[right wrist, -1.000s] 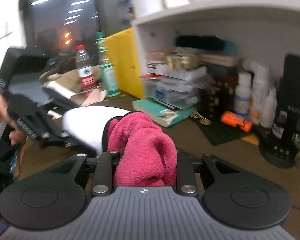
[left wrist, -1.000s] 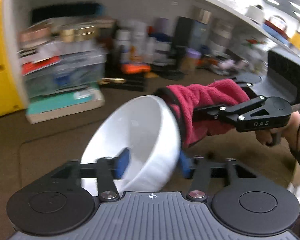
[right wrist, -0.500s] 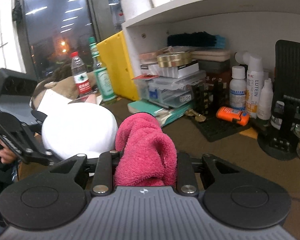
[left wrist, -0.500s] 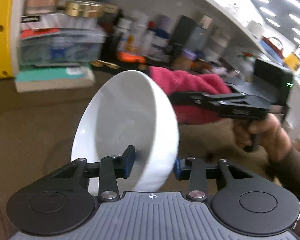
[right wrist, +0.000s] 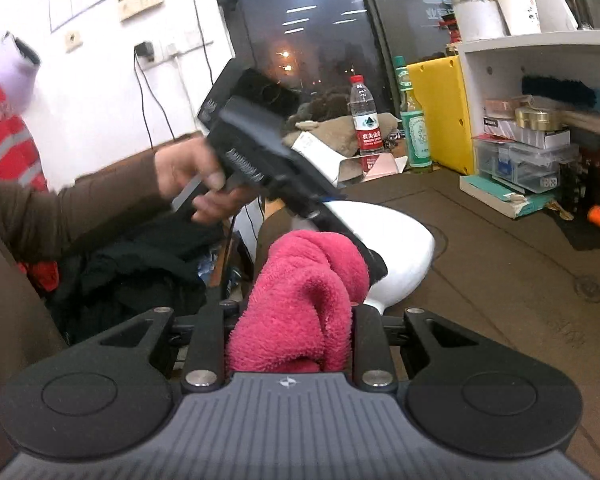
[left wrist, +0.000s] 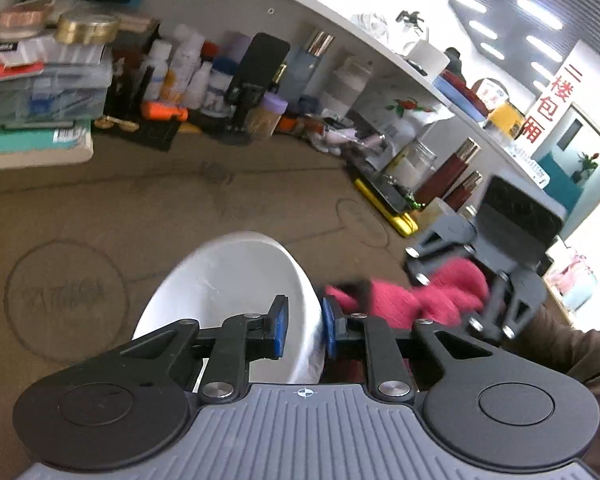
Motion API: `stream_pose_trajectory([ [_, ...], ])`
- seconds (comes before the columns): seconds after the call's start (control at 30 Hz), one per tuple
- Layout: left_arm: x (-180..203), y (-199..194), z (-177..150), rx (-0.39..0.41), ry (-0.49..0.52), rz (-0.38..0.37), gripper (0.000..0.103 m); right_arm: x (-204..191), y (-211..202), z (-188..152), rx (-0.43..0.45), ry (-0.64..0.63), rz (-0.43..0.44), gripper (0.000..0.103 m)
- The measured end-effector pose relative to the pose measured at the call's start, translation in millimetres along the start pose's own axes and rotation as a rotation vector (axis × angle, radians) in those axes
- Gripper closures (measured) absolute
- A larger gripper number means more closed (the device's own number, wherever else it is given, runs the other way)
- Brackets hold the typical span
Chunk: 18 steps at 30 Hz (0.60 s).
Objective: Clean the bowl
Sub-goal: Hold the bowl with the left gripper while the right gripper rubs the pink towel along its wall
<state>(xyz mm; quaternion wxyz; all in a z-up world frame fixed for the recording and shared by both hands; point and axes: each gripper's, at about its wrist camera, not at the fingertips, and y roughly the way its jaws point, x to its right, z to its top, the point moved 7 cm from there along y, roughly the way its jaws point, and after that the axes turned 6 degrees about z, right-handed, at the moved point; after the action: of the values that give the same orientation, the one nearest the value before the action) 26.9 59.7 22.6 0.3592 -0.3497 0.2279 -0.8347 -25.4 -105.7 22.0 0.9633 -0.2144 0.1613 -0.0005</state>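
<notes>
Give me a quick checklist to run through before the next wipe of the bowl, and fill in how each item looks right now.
1. Left claw clamped on the rim of the round white ceramic bowl: ok.
2. Right claw gripping the fluffy pink cloth: ok.
3. Cloth touching bowl's outer wall: ok in the right wrist view.
4. Bowl lifted off the brown desk mat: ok.
5. Bowl interior clean: cannot tell.

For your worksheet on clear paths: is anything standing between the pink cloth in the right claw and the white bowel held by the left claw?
Nothing visible does. The cloth in the right claw sits right beside the bowl's outer wall, which the left claw grips by the rim.
</notes>
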Motion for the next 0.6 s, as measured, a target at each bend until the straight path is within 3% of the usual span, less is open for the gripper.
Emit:
stream_pose_trajectory([
  [0.07,-8,9,10,-0.003,-0.007,0.035,0.083,15,13,1,-0.003,0.021,-0.076,0.077],
  [0.17,-17,19,21,-0.004,-0.011,0.068,0.083,53,13,10,0.062,0.099,-0.208,0.077],
  [0.3,-31,22,32,0.008,0.010,0.150,0.065,105,5,22,0.156,0.209,-0.371,0.076],
  [0.33,-32,22,36,0.007,0.050,0.216,0.062,116,3,24,0.177,0.233,-0.400,0.076],
  [0.4,-29,18,40,-0.008,0.138,0.319,0.054,124,0,22,0.192,0.249,-0.410,0.076],
  [0.43,-25,17,35,-0.019,0.159,0.330,0.051,130,-2,22,0.200,0.255,-0.426,0.076],
  [0.5,-19,16,25,-0.042,0.203,0.353,0.033,133,-5,20,0.209,0.264,-0.425,0.076],
  [0.6,-10,14,10,-0.076,0.268,0.387,0.029,133,-8,15,0.219,0.277,-0.417,0.076],
])
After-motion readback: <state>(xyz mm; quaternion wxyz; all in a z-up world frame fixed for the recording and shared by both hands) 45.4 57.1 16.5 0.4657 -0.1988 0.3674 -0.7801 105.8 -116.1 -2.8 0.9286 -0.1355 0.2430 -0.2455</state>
